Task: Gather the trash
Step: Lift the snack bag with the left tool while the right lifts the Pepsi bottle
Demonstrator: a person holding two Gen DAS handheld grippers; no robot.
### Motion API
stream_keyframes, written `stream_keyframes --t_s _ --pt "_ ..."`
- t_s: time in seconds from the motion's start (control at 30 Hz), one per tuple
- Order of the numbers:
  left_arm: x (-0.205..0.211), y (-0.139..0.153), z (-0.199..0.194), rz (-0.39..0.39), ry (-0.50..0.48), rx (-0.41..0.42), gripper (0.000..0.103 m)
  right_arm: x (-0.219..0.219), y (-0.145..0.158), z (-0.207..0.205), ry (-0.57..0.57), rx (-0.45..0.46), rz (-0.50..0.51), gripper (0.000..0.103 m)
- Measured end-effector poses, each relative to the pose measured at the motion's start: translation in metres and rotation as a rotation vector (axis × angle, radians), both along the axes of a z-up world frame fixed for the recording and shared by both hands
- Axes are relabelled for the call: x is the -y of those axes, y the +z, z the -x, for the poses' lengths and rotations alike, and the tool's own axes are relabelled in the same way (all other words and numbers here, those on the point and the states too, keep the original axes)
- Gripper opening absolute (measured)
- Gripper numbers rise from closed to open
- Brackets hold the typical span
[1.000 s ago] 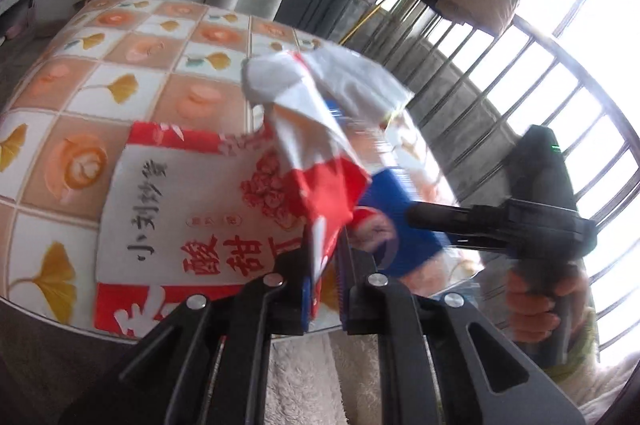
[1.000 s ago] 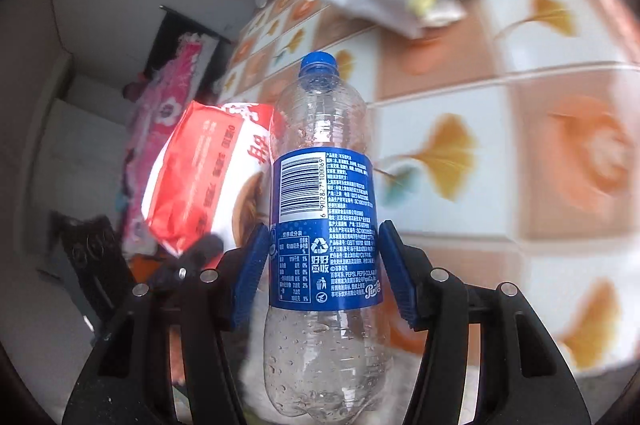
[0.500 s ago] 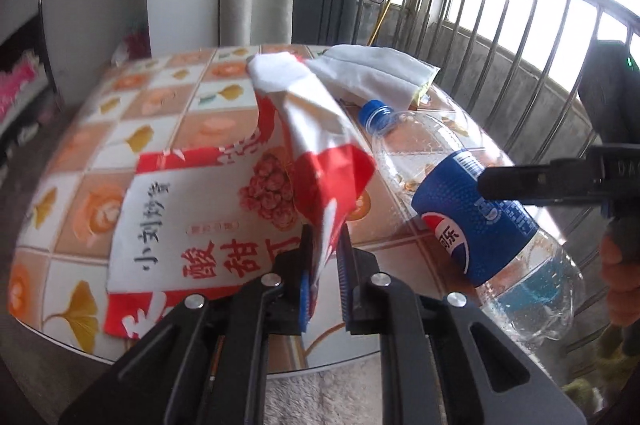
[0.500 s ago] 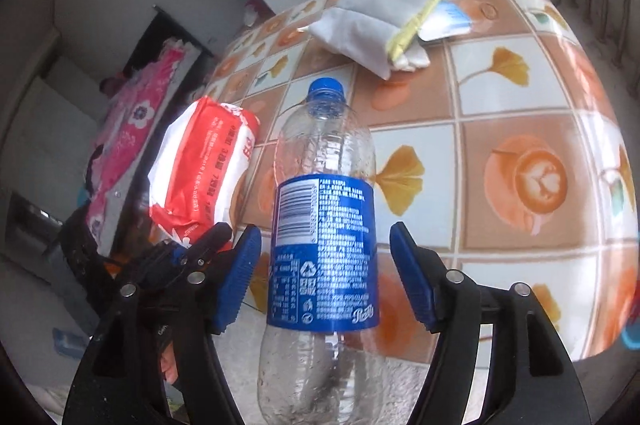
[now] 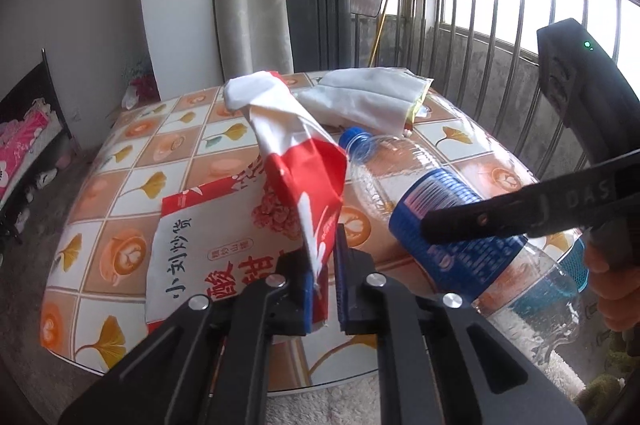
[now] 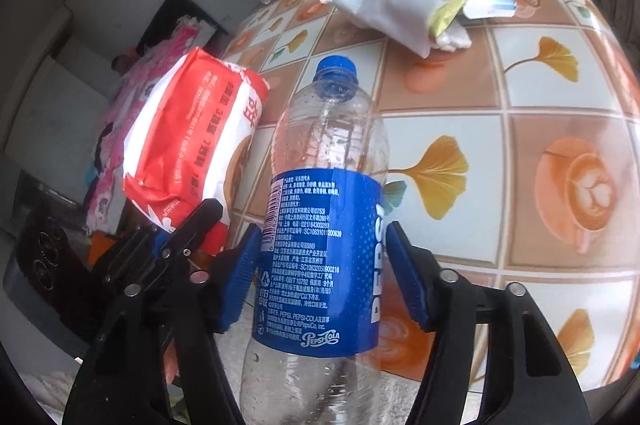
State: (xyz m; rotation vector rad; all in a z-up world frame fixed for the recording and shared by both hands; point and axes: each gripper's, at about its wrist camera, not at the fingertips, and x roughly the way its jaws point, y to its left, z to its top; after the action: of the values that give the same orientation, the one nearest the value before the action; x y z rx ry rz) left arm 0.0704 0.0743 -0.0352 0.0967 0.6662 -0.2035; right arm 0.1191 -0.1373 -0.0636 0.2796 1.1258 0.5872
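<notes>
Bench [image 5: 132, 185] covered in a checked cloth of white and orange-brown squares, printed with yellow ginkgo leaves and latte cups. On the bench, a red and white snack bag [image 5: 224, 245] with black and red characters. Beside the bag, a clear bottle [image 6: 324, 245] with blue cap and blue label lettered in white. Beyond the bottle, a white cloth [image 6: 404, 1] with a yellow-edged packet tucked in. Black grippers with blue pads [image 6: 240, 281].
</notes>
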Motion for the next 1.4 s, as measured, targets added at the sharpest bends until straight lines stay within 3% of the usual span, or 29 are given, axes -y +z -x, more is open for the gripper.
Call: stream_keyframes --t_s 0.9,1.2,1.4 --pt "0.015 0.017 0.019 -0.060 -0.014 0.039 0.008 0.029 0.019 0.036 -0.030 0.026 -0.107 0.055" --pt "0.025 0.032 0.031 -0.082 -0.034 0.076 0.008 0.036 0.027 0.043 -0.025 0.048 -0.137 0.055" --pt "0.026 0.058 0.046 -0.038 -0.075 0.111 0.008 0.046 0.038 0.052 -0.020 0.072 -0.189 0.055"
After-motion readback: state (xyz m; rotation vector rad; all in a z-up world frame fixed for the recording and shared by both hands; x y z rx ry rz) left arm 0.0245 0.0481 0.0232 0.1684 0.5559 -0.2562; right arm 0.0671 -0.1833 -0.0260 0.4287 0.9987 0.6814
